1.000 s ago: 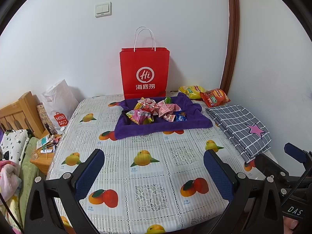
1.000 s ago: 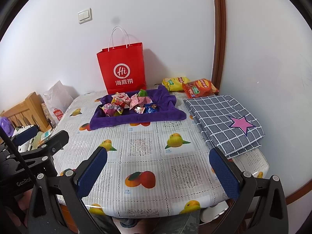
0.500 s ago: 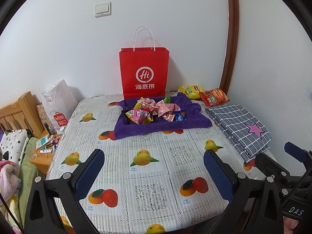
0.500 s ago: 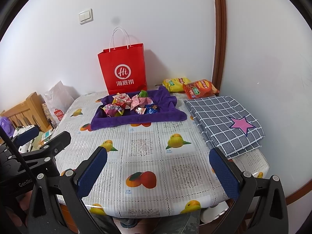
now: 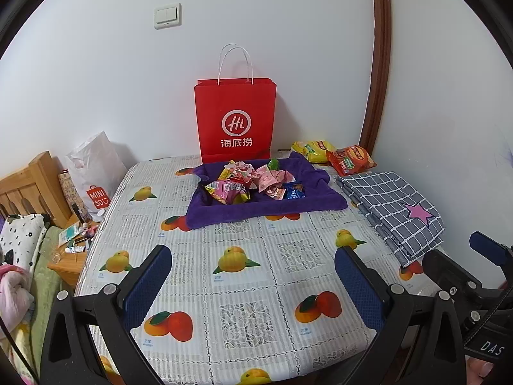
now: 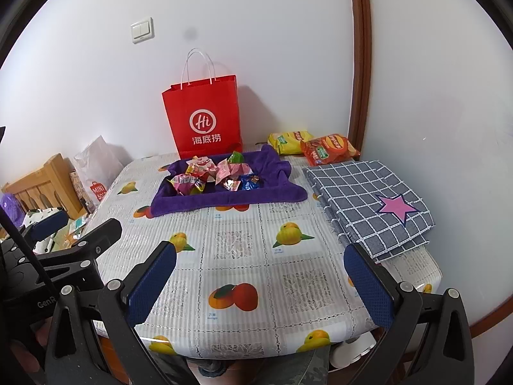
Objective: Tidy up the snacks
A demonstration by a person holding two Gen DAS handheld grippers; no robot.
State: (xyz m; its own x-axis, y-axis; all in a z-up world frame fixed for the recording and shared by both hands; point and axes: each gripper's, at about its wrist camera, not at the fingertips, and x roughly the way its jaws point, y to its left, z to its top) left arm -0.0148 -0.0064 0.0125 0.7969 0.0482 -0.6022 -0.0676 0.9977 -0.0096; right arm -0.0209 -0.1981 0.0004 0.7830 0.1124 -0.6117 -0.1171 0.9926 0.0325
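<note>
Nothing has shifted — both hand-held grippers, left (image 5: 253, 284) and right (image 6: 260, 284), stay wide apart, empty, above the table (image 6: 243, 256).

- The red paper bag (image 5: 235, 118) stands closed to the camera; what is inside cannot be seen.
- The purple towel (image 5: 266, 203) covers whatever holds its edges up, and the small snack packets (image 5: 253, 181) on it overlap, so their print is too small to read.
- The right gripper (image 5: 481, 276) is cut by the right edge of the left wrist view; its fingertips are outside.
- The things on the wooden bedside table (image 5: 69, 258) are too small to name.
</note>
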